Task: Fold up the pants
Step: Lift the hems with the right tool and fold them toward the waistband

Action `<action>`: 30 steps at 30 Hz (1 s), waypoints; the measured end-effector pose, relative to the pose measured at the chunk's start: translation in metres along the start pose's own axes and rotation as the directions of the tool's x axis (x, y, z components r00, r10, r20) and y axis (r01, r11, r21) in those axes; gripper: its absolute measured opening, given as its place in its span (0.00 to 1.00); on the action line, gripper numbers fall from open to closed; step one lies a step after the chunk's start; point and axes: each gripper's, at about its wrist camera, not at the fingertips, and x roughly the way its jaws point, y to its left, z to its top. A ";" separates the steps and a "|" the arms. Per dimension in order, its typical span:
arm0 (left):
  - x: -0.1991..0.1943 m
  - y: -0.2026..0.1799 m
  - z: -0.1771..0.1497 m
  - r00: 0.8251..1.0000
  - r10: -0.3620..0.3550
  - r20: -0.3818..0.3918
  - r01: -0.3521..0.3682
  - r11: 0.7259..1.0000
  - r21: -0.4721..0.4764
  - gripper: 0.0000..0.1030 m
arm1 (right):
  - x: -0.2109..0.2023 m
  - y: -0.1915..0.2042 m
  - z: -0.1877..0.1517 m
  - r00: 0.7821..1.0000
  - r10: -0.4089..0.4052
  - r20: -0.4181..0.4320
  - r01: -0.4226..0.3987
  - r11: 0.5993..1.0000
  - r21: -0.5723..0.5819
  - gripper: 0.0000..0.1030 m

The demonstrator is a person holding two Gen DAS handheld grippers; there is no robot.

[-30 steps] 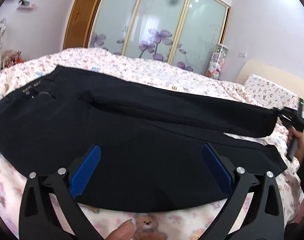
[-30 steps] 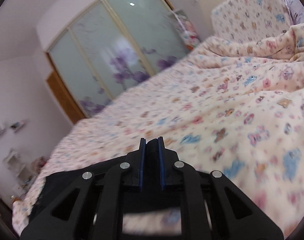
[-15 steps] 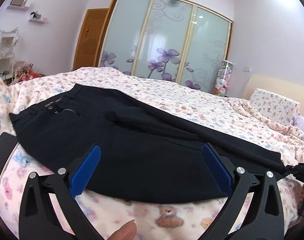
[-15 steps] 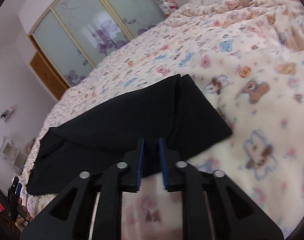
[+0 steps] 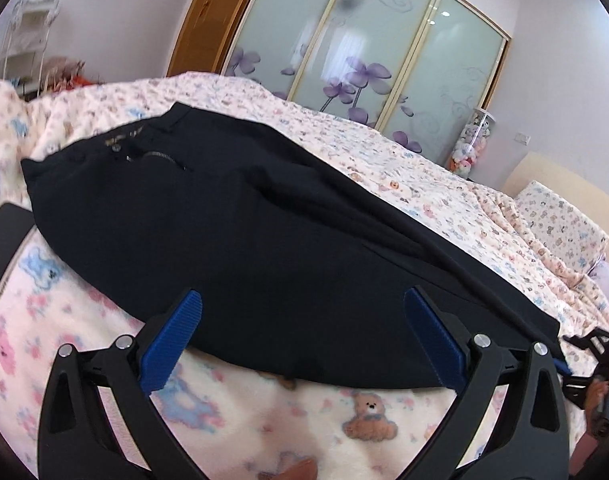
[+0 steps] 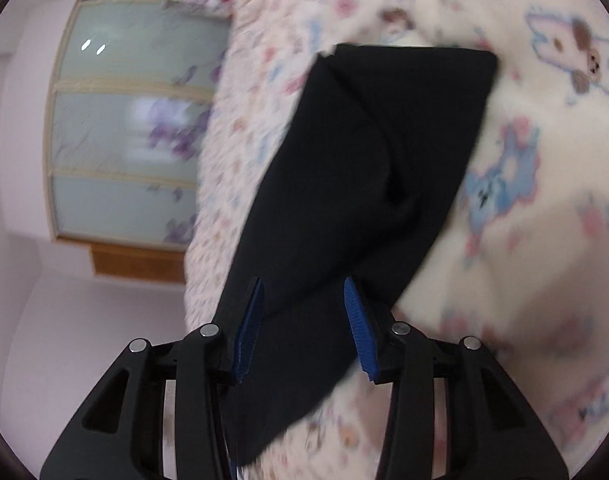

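Our left gripper [image 5: 302, 320] has its blue-padded jaws spread wide, holding nothing, hovering at the near edge of the black fabric pants [image 5: 240, 240]. Our right gripper [image 6: 304, 324] has its jaws parted too, with the pants' leg end [image 6: 384, 152] running between them; we cannot tell whether the pads touch the cloth. In the left wrist view the right gripper [image 5: 592, 354] shows only partly, cut off at the frame edge beside the far leg end. The right wrist view is tilted and blurred, so the cuff layers are hard to separate. The pants lie stretched across the cream, bear-printed fleece bedspread [image 5: 384, 412], waistband and zipper toward the far left. Beyond stand a frosted-glass sliding wardrobe with purple flowers [image 5: 368, 56], a wooden door [image 5: 208, 20] and a matching printed pillow [image 5: 560, 220].
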 end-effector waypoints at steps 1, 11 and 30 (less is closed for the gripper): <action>0.001 0.001 0.000 1.000 -0.002 -0.006 0.001 1.000 -0.006 0.98 | 0.004 -0.003 0.004 1.000 -0.016 0.022 0.016 0.999 0.029 0.43; 0.006 -0.003 -0.001 0.999 -0.012 -0.030 0.012 1.000 0.000 0.98 | -0.040 0.048 0.012 0.939 0.079 0.335 0.048 0.934 -0.355 0.05; -0.004 0.001 0.002 0.999 0.016 -0.033 -0.017 0.999 -0.041 0.98 | -0.016 0.051 -0.047 0.998 0.055 0.036 -0.048 0.985 -0.165 0.51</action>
